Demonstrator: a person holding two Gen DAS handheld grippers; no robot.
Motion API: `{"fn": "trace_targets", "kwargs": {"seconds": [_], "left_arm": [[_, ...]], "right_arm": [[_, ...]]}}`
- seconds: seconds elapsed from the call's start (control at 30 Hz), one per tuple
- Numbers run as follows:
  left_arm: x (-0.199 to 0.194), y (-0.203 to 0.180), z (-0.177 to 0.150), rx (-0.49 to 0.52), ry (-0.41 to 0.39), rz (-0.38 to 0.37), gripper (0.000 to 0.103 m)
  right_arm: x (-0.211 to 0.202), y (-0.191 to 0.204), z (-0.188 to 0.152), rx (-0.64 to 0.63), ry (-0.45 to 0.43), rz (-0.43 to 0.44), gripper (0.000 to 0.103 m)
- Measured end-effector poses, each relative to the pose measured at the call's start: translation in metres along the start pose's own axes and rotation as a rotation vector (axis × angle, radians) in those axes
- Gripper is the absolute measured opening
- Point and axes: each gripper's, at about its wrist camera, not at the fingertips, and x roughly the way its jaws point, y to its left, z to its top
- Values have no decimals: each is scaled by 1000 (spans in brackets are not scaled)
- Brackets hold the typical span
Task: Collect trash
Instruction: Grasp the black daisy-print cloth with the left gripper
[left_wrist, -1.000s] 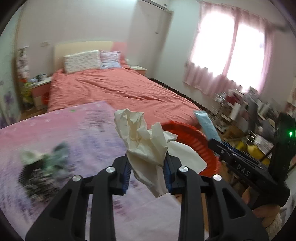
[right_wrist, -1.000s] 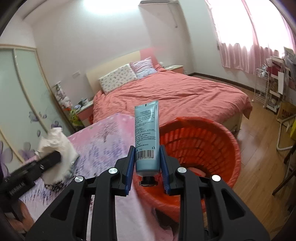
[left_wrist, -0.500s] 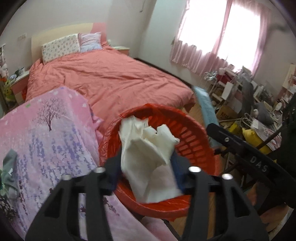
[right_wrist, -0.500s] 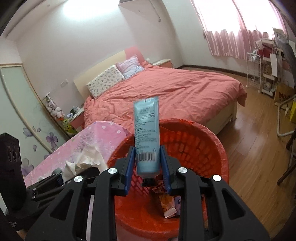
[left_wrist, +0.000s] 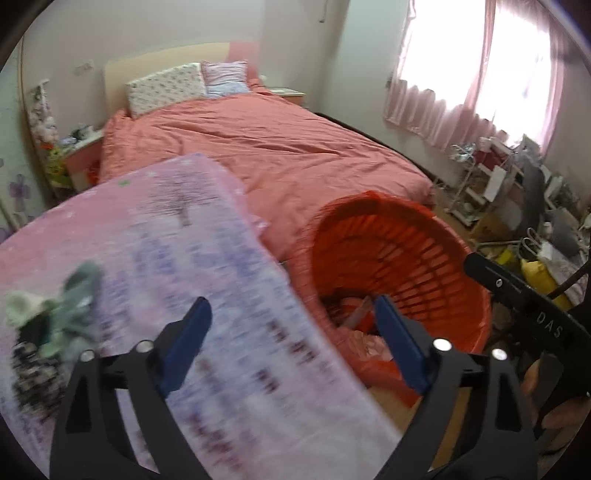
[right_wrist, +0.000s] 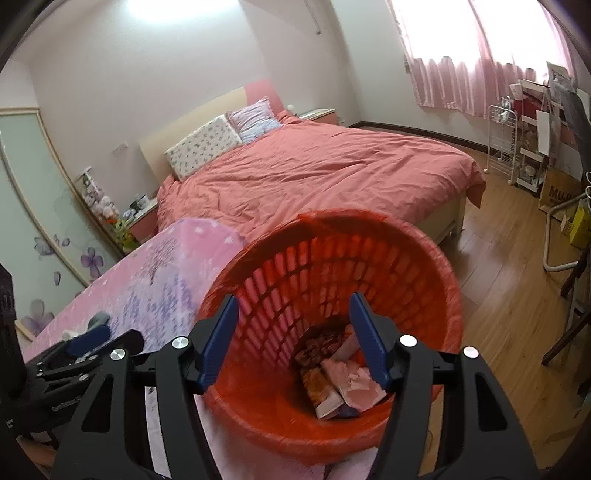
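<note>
Left gripper (left_wrist: 291, 343) spread wide, blue pads having just been opening, nothing between them; poised over the edge of the bench (left_wrist: 155, 258) where its pink, lavender-printed cloth drops beside the basket. Right gripper (right_wrist: 293, 338) parted about halfway, jaws likewise just opening, empty, aimed straight down into the red plastic laundry-style basket (right_wrist: 436, 280) serving as the bin. Lying at the basket's bottom: crumpled pink paper (right_wrist: 354, 380), a snack wrapper (right_wrist: 317, 384), other scraps too jumbled to name. Still out on the bench, at its left side in the left wrist view: a blurred heap of greenish and dark litter (left_wrist: 48, 328). Basket standing on the wooden floor (right_wrist: 517, 288), touching the cloth's hanging edge, just before the foot of the bed (right_wrist: 314, 177). Bed covered in a salmon quilt, two patterned pillows (right_wrist: 207, 147) against a cream headboard. Left of the bed, a low nightstand (right_wrist: 142, 218) crowded with small things; beyond it, wardrobe doors with purple flower prints. Along the right wall, pink curtains (right_wrist: 480, 74) over a bright window and a white wire rack (right_wrist: 509, 140) among boxes and clutter. White walls, light glaring off the upper one.
</note>
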Motion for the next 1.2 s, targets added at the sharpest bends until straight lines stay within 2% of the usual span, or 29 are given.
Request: {"fn": "trace_targets", "kwargs": {"seconds": [0.07,0.23,0.33,0.37,0.5,0.6,0.7,0.8,0.93,1.07,1.1,1.13,1.2], "left_arm": [[-13,13,-6,-12,1,51,99],[-47,59,-28,-84,40,201,99],[-64,97,-45,-162,101,290,99],[-70,111,-53,-186,113,313,99],[-95,168,-85,-291,72,336,99],[-104,200,-104,-354,68,332,99],[-109,212,-114,-365,65,340,99],[-111,213,-114,-354,38,315,99],[-102,202,-101,-344,7,225,83],[-80,184,-87,-299,22,224,71],[-74,181,-84,-282,32,236,59],[-66,179,-83,-265,53,255,41],[-58,183,-83,-276,73,255,19]], "right_arm": [[-3,13,-7,-20,11,5,67],[-5,49,-25,-88,49,36,75],[-3,79,-41,-160,79,47,79],[-2,89,-47,-188,85,43,85],[4,126,-70,-297,102,-2,99],[11,145,-83,-348,124,-37,101],[22,156,-88,-391,178,-83,101],[27,157,-91,-383,198,-69,101],[34,151,-91,-351,238,-59,101],[38,149,-91,-319,260,-43,101],[37,149,-92,-318,259,-40,101],[37,149,-92,-319,259,-40,101],[37,151,-93,-322,260,-42,101]]}}
